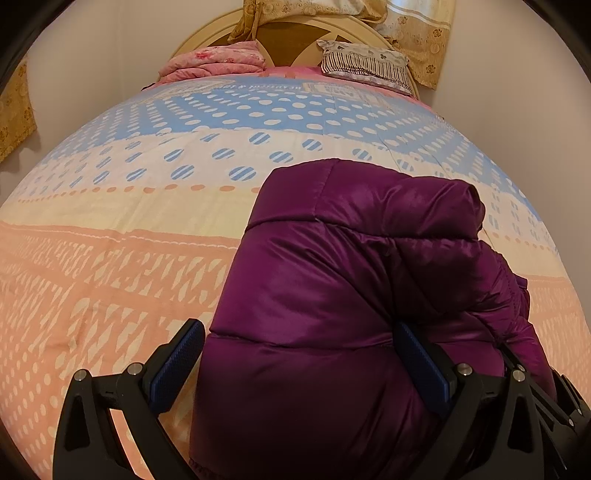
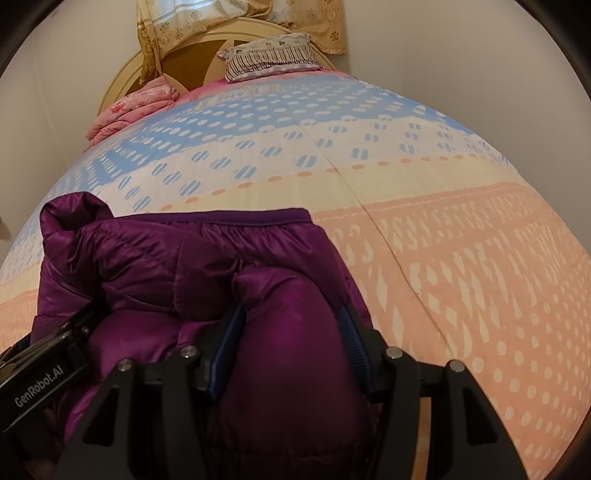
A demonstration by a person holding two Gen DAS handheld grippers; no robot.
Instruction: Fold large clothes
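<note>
A bed (image 1: 147, 258) in a peach, cream and blue spotted cover fills the room; a rounded headboard (image 1: 288, 33) meets pale walls (image 1: 110, 48), with gold floral curtains (image 1: 417, 29) above.

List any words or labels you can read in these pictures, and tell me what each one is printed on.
"GenRobot.AI": white letters on the black body of the left gripper, seen at the lower left of the right wrist view.
A line of upside-down letters on the blue band of the bedspread near the pillows: too small and blurred to read.
Nothing readable on the purple jacket.
</note>
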